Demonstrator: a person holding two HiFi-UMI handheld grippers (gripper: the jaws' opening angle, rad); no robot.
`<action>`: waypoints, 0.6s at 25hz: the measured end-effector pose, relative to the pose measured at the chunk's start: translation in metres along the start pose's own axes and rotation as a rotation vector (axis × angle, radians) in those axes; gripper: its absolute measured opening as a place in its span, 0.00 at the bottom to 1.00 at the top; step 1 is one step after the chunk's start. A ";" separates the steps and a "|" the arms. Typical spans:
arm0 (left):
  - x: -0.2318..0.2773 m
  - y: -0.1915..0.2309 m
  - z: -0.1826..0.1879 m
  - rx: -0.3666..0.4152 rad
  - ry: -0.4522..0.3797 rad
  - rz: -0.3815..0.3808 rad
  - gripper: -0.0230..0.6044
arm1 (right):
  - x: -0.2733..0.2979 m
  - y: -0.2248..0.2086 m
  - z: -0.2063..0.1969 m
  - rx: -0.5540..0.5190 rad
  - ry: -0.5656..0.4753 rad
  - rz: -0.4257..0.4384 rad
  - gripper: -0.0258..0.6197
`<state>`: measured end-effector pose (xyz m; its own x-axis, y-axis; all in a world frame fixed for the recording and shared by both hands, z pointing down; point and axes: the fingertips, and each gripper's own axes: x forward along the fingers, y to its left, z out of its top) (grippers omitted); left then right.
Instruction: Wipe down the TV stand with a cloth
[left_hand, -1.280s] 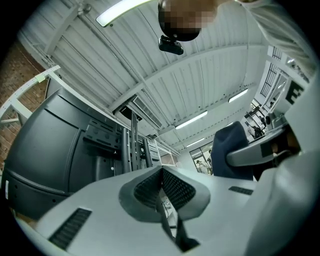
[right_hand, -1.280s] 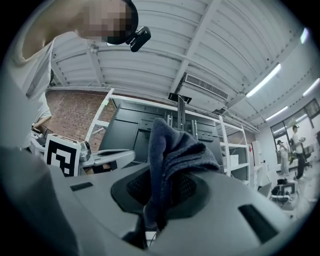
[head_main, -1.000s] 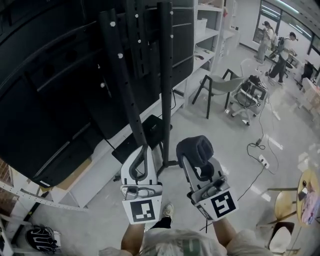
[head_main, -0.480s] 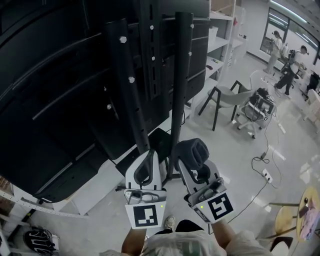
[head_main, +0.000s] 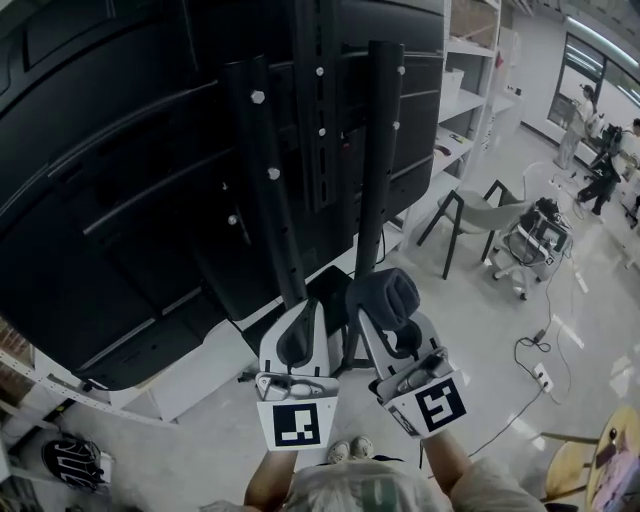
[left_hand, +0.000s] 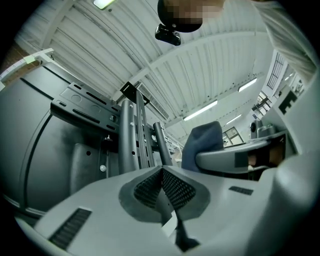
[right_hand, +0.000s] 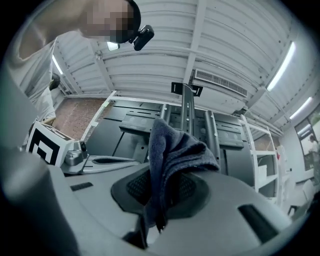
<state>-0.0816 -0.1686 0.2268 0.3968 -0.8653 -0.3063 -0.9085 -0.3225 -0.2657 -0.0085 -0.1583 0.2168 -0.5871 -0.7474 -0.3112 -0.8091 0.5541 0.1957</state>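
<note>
Black TV stand (head_main: 268, 200) ahead; left gripper (left_hand: 162, 172) closed, empty; right gripper (right_hand: 161, 186) tight around cloth (right_hand: 175, 149)

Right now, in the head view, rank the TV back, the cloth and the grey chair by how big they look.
1. TV back.
2. grey chair and cloth: about alike; the chair is farther off, so unranked.

Off to my right I see a grey chair (head_main: 478, 213), white shelving (head_main: 466, 95) and a power strip (head_main: 543, 376) on the floor (head_main: 480, 335).
</note>
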 end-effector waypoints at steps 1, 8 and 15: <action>-0.001 0.001 0.002 0.002 -0.002 0.005 0.06 | 0.003 -0.001 0.007 -0.026 -0.014 0.006 0.14; 0.003 0.021 0.009 -0.078 -0.017 0.071 0.06 | 0.074 -0.021 0.103 -0.421 -0.105 0.005 0.14; 0.015 0.027 0.033 -0.058 -0.069 0.087 0.06 | 0.155 -0.021 0.188 -0.880 -0.038 -0.053 0.14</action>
<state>-0.0960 -0.1773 0.1846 0.3228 -0.8630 -0.3887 -0.9450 -0.2710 -0.1832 -0.0779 -0.2170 -0.0107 -0.5599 -0.7425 -0.3677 -0.5712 0.0244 0.8205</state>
